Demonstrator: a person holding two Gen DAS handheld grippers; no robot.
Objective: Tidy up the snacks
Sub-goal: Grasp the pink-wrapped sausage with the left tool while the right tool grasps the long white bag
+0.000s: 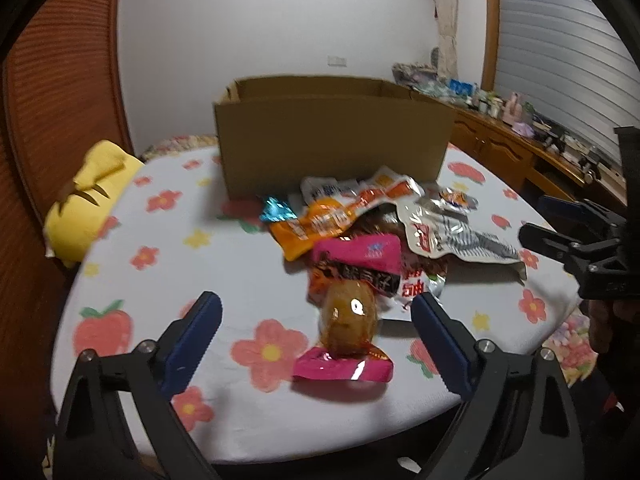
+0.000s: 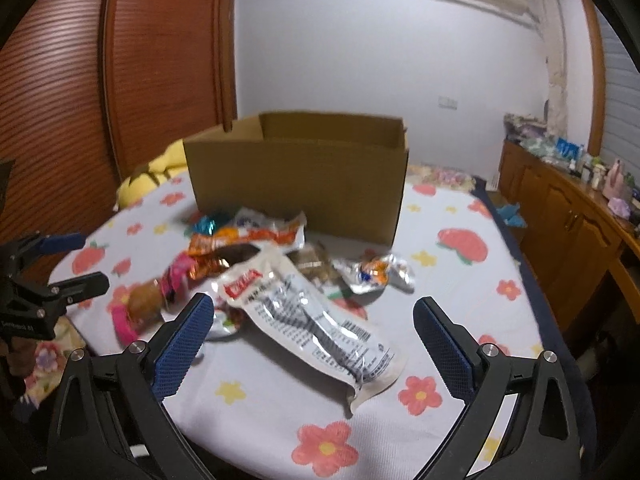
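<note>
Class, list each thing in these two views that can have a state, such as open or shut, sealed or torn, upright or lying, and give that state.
Brown cardboard box: upright, top open.
Left tool: open, holding nothing.
Right tool: open, holding nothing.
Pink-wrapped brown egg snack: lying flat, looks sealed.
Long white foil packet: lying flat, crumpled.
Orange snack packet: lying in the pile.
</note>
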